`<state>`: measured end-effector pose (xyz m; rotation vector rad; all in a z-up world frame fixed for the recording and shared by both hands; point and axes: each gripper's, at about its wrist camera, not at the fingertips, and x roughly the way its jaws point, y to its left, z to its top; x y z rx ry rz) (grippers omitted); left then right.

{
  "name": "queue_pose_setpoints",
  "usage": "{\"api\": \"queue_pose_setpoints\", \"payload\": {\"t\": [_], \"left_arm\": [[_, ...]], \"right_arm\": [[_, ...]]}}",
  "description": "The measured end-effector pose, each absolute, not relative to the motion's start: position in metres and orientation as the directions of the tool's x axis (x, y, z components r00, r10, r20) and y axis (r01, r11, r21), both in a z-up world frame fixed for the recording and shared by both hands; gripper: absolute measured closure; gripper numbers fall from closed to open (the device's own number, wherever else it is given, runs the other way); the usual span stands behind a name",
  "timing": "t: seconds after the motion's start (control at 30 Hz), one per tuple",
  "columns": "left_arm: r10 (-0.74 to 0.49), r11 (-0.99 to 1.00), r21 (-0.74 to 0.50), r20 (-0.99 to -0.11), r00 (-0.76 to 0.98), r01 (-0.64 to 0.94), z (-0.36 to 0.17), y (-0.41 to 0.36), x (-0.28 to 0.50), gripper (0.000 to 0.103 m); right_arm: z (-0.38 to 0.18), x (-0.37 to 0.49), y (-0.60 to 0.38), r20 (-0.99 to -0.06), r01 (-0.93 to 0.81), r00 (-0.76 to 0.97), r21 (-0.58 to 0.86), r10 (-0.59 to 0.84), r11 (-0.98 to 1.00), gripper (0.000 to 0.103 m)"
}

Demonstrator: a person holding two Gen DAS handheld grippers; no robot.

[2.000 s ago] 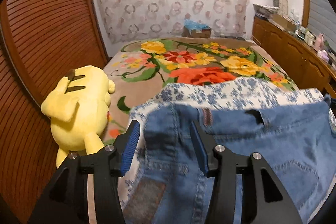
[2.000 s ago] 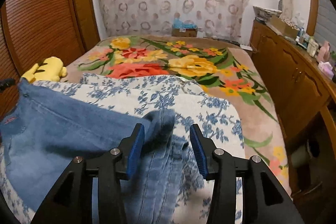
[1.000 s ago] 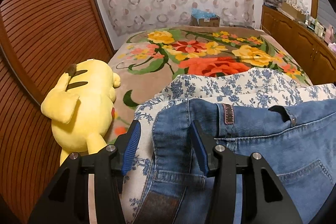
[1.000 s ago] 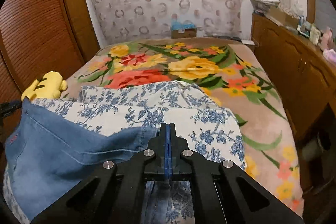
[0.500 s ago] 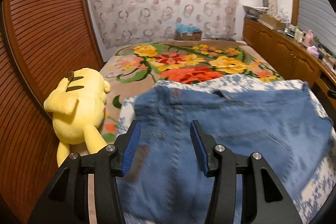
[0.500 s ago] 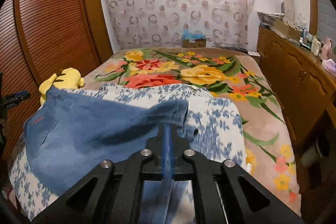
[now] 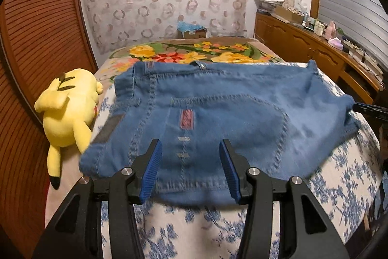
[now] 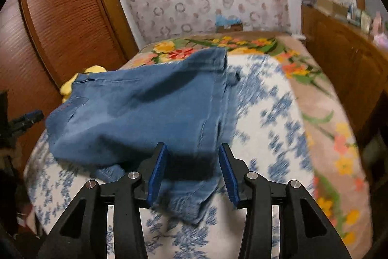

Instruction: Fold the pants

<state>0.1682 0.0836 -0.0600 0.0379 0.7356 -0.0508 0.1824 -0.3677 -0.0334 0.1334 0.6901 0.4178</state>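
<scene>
On the bed, atop a white cloth with blue flower print (image 7: 339,186): one pair of faded blue denim pants (image 7: 218,113), folded, long axis running left to right across both views. Left gripper (image 7: 190,168): jaws apart, empty, near edge of the denim just ahead. Right gripper (image 8: 191,172): jaws have just been opening; a denim hem corner lies loose between them, unpressed. Both stand equally near. Yellow plush toy (image 7: 69,108) beside the pants, left.
</scene>
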Motion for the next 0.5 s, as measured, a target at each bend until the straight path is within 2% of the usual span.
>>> {"api": "queue_pose_setpoints", "payload": {"t": [0.07,0.13,0.17,0.2,0.27,0.4,0.5], "left_arm": [[-0.037,0.998,0.009,-0.668,0.744,0.058,-0.06,0.083,0.159,0.052],[-0.038,0.999,0.002,-0.663,0.747,0.052,-0.06,0.083,0.148,0.052],[-0.038,0.999,-0.001,-0.661,0.75,0.049,-0.06,0.084,0.145,0.052],[-0.038,0.999,-0.003,-0.659,0.751,0.048,-0.06,0.085,0.143,0.052],[-0.041,0.999,-0.011,-0.655,0.755,0.044,-0.06,0.086,0.135,0.052],[-0.042,0.999,-0.017,-0.648,0.76,0.04,-0.059,0.089,0.127,0.052],[-0.041,0.999,-0.021,-0.649,0.76,0.036,-0.059,0.091,0.127,0.052]], "right_arm": [[-0.037,0.184,-0.365,-0.588,-0.33,0.689,0.265,0.423,0.906,0.057],[-0.031,0.181,-0.361,-0.569,-0.341,0.706,0.248,0.421,0.907,0.066],[-0.026,0.179,-0.359,-0.553,-0.355,0.716,0.237,0.426,0.904,0.081],[-0.024,0.178,-0.358,-0.537,-0.368,0.725,0.227,0.431,0.902,0.09],[-0.011,0.171,-0.36,-0.497,-0.383,0.748,0.217,0.439,0.898,0.099],[0.014,0.152,-0.37,-0.437,-0.373,0.797,0.188,0.417,0.909,0.101],[0.018,0.141,-0.381,-0.437,-0.342,0.809,0.193,0.393,0.92,0.101]]}}
